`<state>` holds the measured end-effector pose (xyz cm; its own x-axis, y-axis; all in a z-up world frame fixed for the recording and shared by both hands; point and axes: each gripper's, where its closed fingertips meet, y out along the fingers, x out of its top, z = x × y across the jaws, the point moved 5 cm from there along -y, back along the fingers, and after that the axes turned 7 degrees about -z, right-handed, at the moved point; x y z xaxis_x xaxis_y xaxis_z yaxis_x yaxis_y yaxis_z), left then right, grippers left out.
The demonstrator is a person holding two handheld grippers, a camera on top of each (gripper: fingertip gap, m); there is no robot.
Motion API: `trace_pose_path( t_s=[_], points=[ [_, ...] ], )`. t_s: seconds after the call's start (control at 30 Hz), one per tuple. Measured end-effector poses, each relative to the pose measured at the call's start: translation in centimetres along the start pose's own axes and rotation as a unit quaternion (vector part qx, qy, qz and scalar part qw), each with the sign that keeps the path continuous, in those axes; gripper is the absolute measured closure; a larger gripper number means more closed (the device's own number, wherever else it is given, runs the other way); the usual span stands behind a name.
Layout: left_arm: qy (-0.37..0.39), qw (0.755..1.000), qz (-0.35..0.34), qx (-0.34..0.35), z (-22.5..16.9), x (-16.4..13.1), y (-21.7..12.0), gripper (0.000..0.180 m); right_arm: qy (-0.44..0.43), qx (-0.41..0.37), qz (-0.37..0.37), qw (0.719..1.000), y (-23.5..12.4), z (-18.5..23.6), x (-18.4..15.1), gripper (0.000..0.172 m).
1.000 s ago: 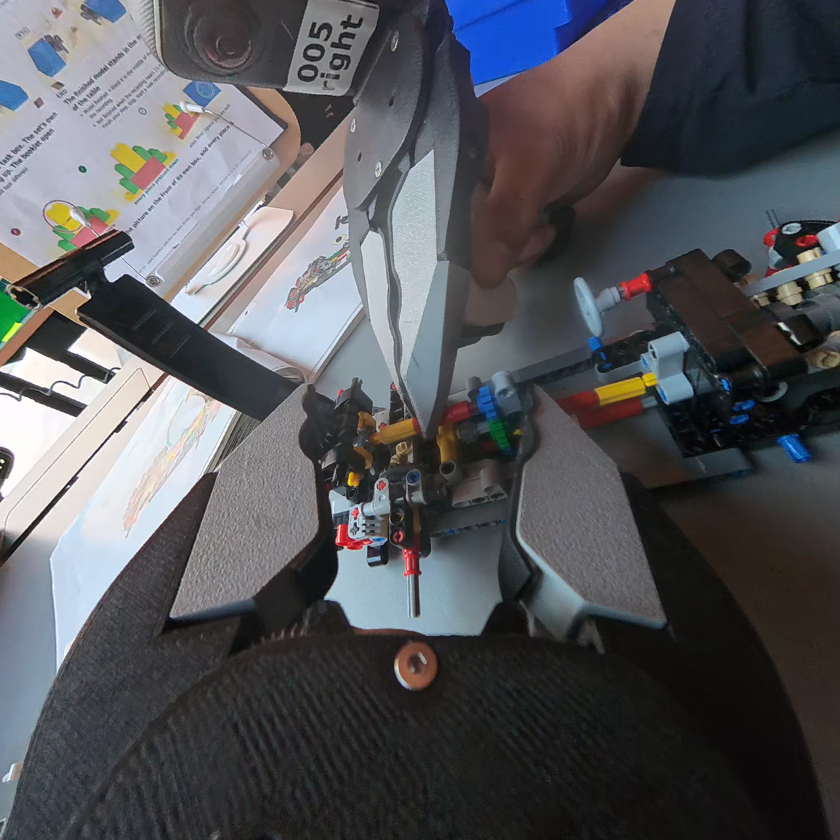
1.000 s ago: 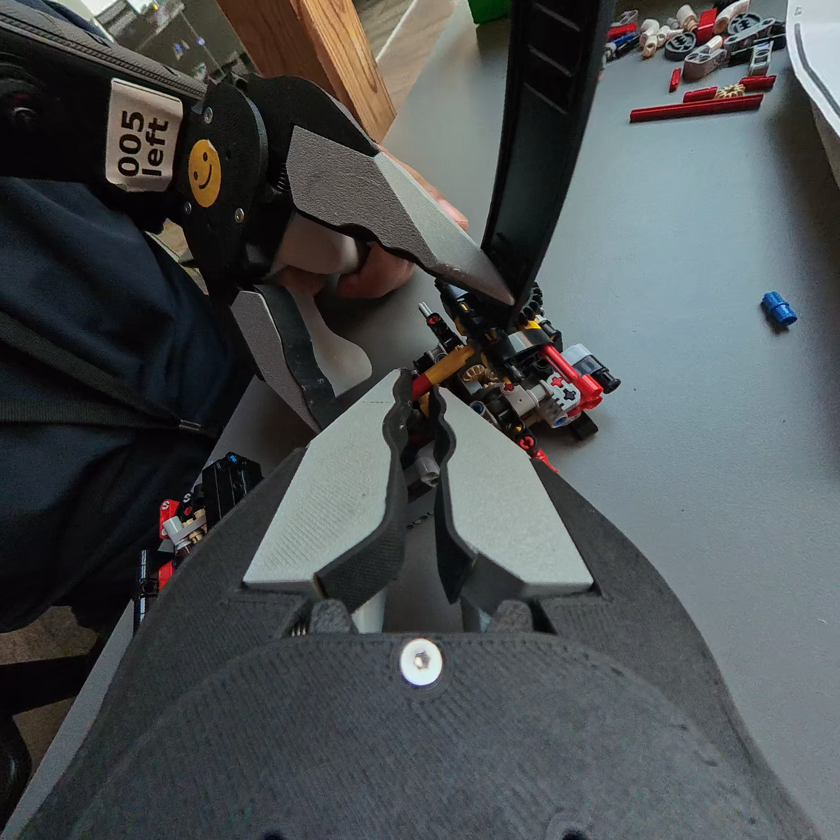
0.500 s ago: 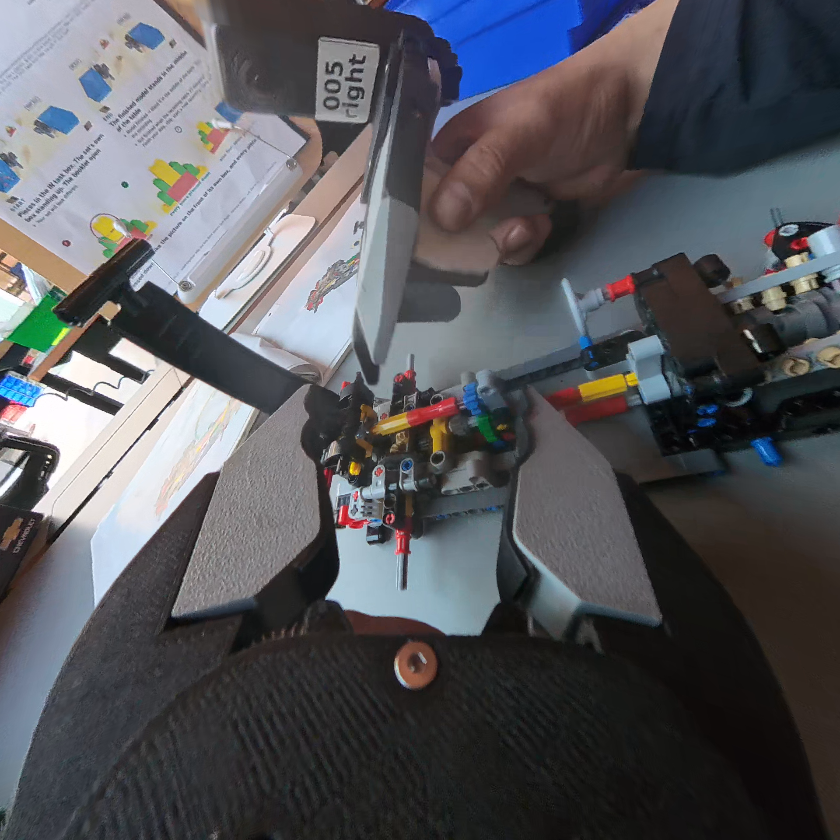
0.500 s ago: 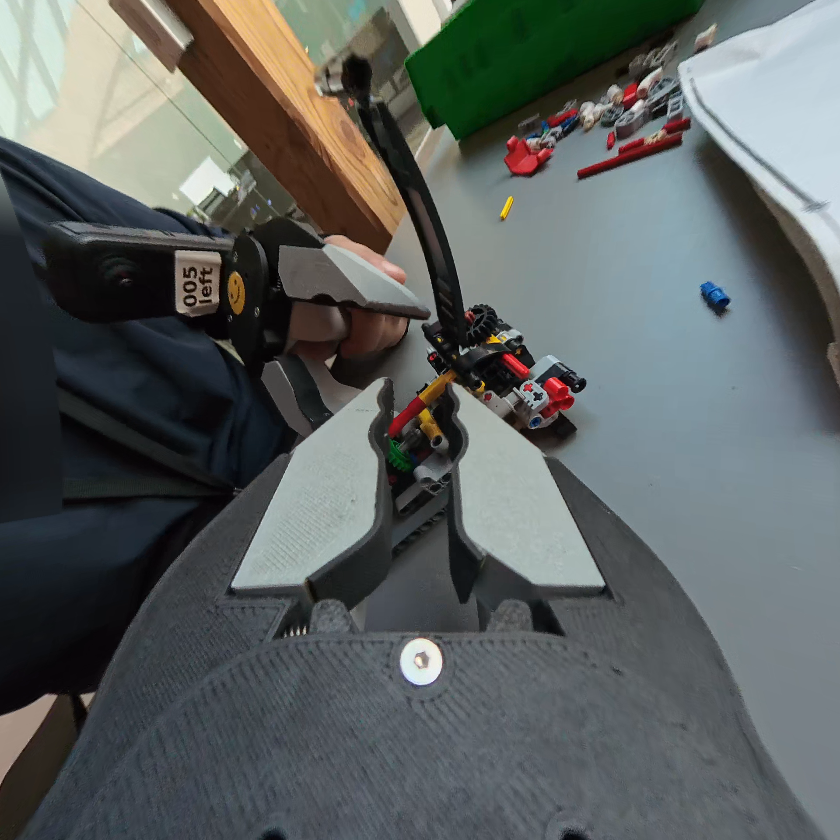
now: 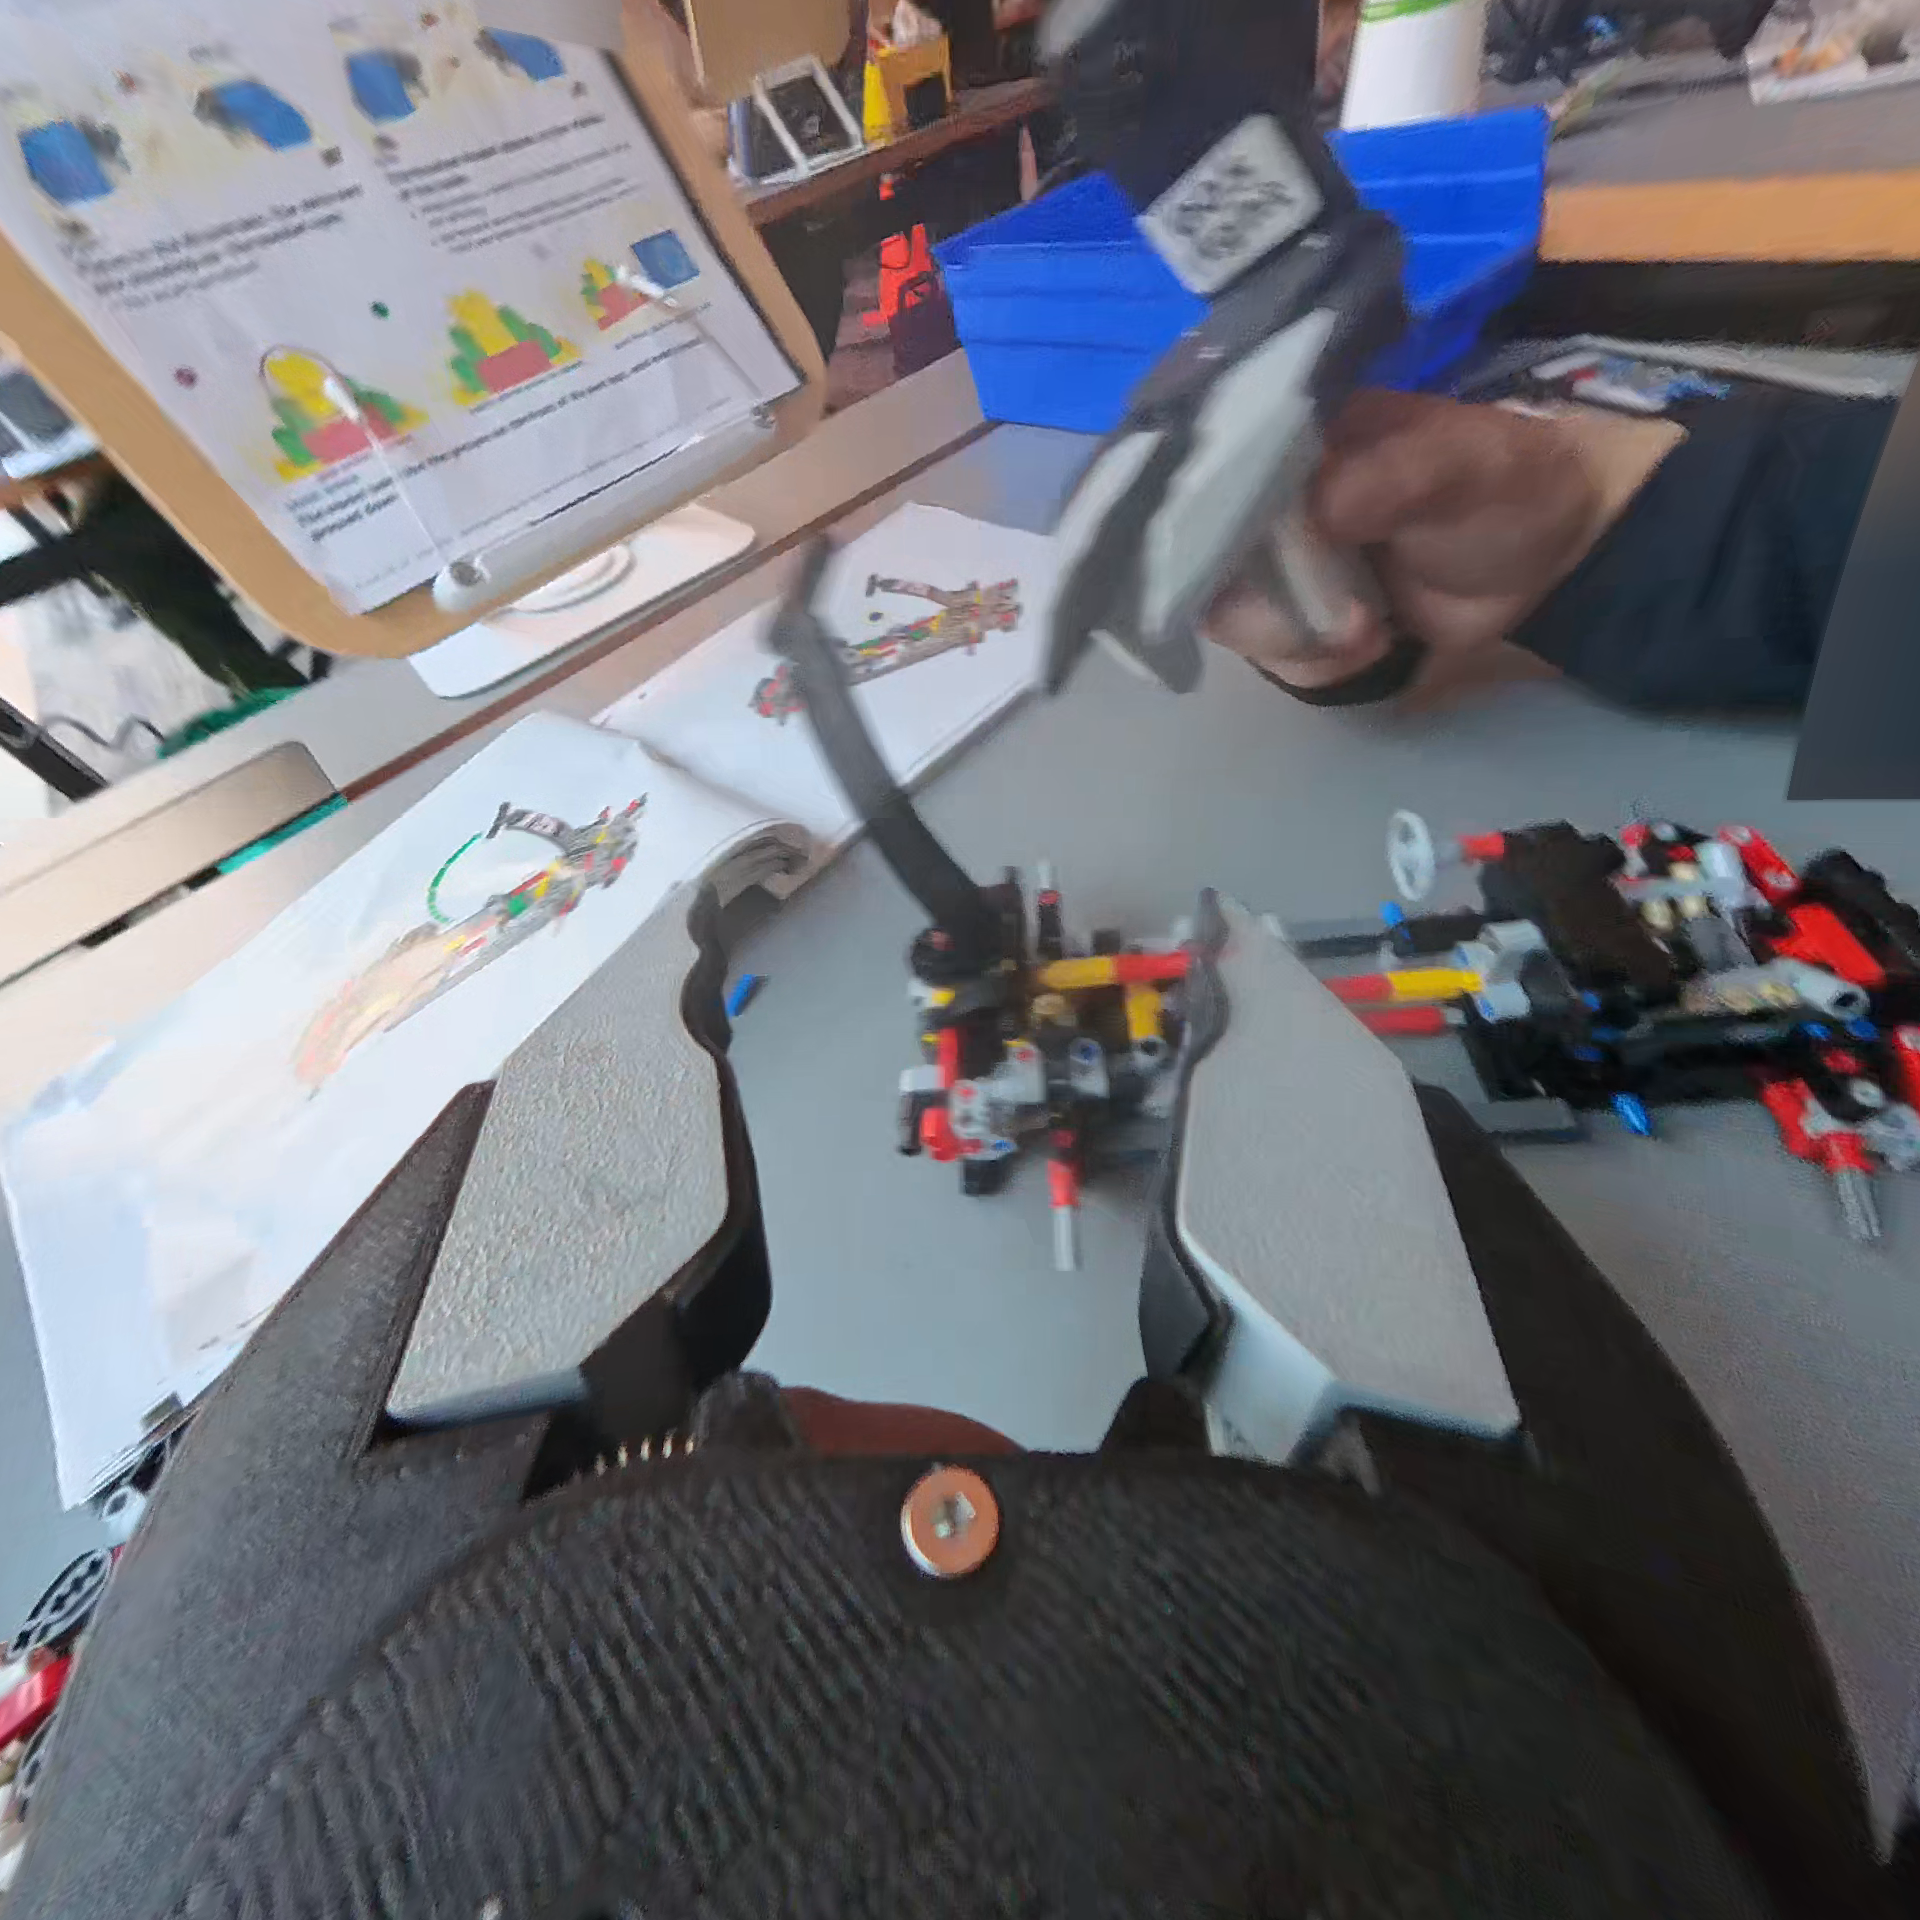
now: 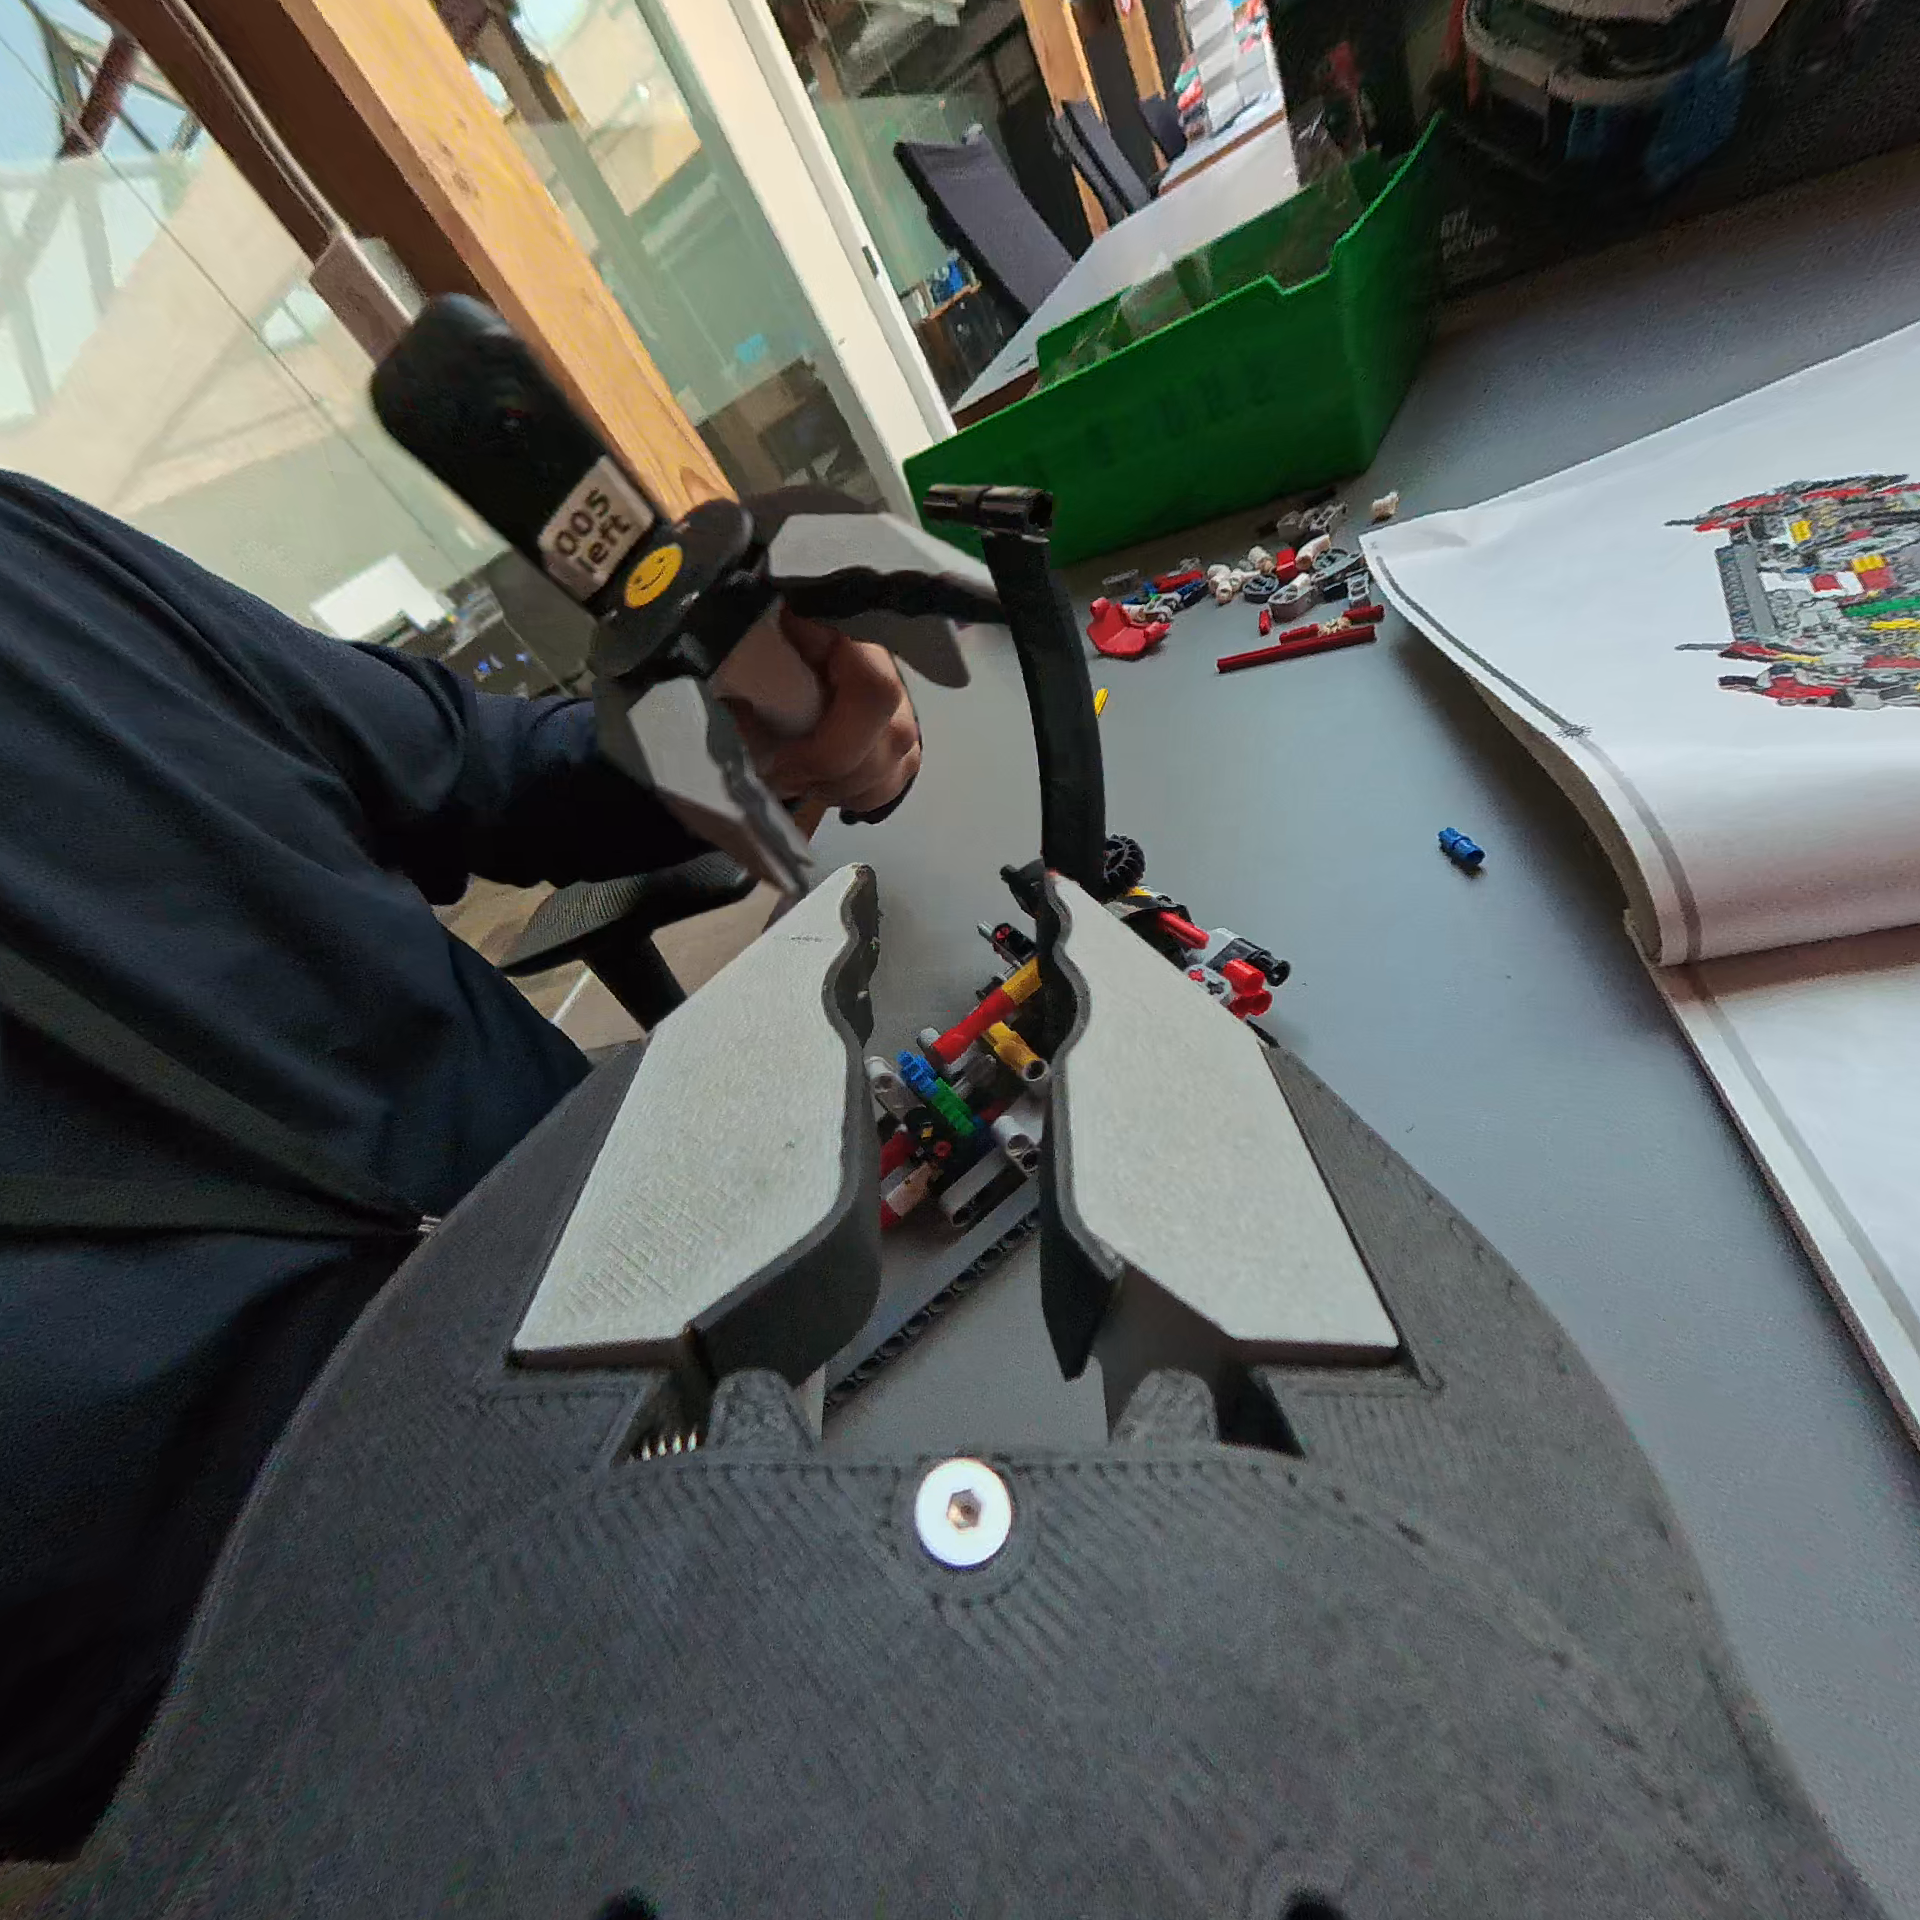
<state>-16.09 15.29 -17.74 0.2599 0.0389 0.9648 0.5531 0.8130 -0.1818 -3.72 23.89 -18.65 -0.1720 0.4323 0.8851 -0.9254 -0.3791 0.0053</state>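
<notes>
A small multicoloured brick assembly (image 5: pixel 1039 1029) with a long curved black piece (image 5: pixel 862 769) standing up from it rests on the grey table (image 5: pixel 1039 748). My left gripper (image 5: pixel 958 914) is wide open. The assembly lies ahead between its fingers, close to the right finger and clear of the left one. My right gripper (image 6: pixel 954 883) is open and empty, hovering above the same assembly (image 6: pixel 966 1081). In the left wrist view the right gripper (image 5: pixel 1117 665) is raised well above the table in a hand. In the right wrist view the left gripper (image 6: pixel 883 769) is spread open.
A larger black and red brick model (image 5: pixel 1662 987) lies to the right. An open instruction booklet (image 5: pixel 312 987) lies to the left, with a blue pin (image 5: pixel 740 992) beside it. A blue bin (image 5: pixel 1060 312), a green bin (image 6: pixel 1195 436) and loose pieces (image 6: pixel 1278 592) are farther off.
My right gripper opened from a near-shut hold on the assembly's top and lifted away. My left gripper drew back off the assembly, which stays on the table.
</notes>
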Motion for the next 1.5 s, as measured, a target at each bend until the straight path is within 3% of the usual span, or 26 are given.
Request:
trace_pose_path(
  t_s=[0.1, 0.23, 0.4, 0.57, 0.63, 0.77, 0.87, 0.93, 0.97, 1.07, 1.2, 1.37, 1.5],
  points=[
    [-0.071, 0.997, 0.000, -0.014, 2.9, 0.4, 1.1, 0.103, -0.013, -0.017, -0.022, 1.000, -1.2, 0.7, 0.5, 0.145],
    [-0.123, 0.990, 0.004, -0.064, 3.2, 1.1, 3.2, 0.119, -0.043, -0.040, -0.078, 0.995, -4.0, 2.2, 2.3, 0.145],
    [-0.098, 0.993, -0.013, -0.068, 2.0, 2.1, 3.6, 0.166, -0.105, -0.117, -0.165, 0.974, -10.0, 4.0, 4.4, 0.148],
    [-0.063, 0.996, -0.019, -0.061, 0.7, 2.2, 3.7, 0.177, -0.147, -0.177, -0.259, 0.938, -15.6, 5.7, 5.7, 0.158],
    [-0.050, 0.997, -0.024, -0.054, 0.3, 2.3, 3.6, 0.176, -0.144, -0.189, -0.293, 0.926, -17.2, 5.6, 6.0, 0.158],
    [-0.068, 0.994, -0.021, -0.085, -1.5, 2.2, 3.5, 0.158, -0.118, -0.166, -0.324, 0.924, -18.4, 5.5, 6.1, 0.157],
    [-0.098, 0.987, -0.011, -0.130, -3.2, 1.9, 3.0, 0.137, -0.118, -0.177, -0.301, 0.930, -18.0, 5.1, 5.8, 0.158],
    [-0.090, 0.980, 0.011, -0.179, -4.9, 1.4, 2.3, 0.141, -0.119, -0.179, -0.287, 0.934, -17.5, 4.9, 5.6, 0.158],
    [-0.081, 0.977, 0.019, -0.198, -5.5, 1.1, 1.7, 0.132, -0.118, -0.178, -0.281, 0.936, -17.3, 4.8, 5.5, 0.158],
    [-0.065, 0.979, 0.030, -0.189, -5.5, 0.4, 0.4, 0.122, -0.112, -0.171, -0.271, 0.941, -16.7, 4.7, 5.3, 0.157],
    [-0.072, 0.975, 0.021, -0.208, -5.6, 0.8, -1.9, 0.122, -0.104, -0.157, -0.253, 0.949, -15.9, 4.4, 4.8, 0.157],
    [-0.056, 0.985, 0.060, -0.153, -4.6, -0.9, -2.5, 0.124, -0.075, -0.092, -0.161, 0.980, -12.5, 4.3, 2.9, 0.148],
    [-0.063, 0.983, 0.127, -0.120, -4.8, -4.1, -2.0, 0.124, -0.055, -0.043, -0.070, 0.995, -9.0, 4.3, 0.2, 0.144]
  ],
)
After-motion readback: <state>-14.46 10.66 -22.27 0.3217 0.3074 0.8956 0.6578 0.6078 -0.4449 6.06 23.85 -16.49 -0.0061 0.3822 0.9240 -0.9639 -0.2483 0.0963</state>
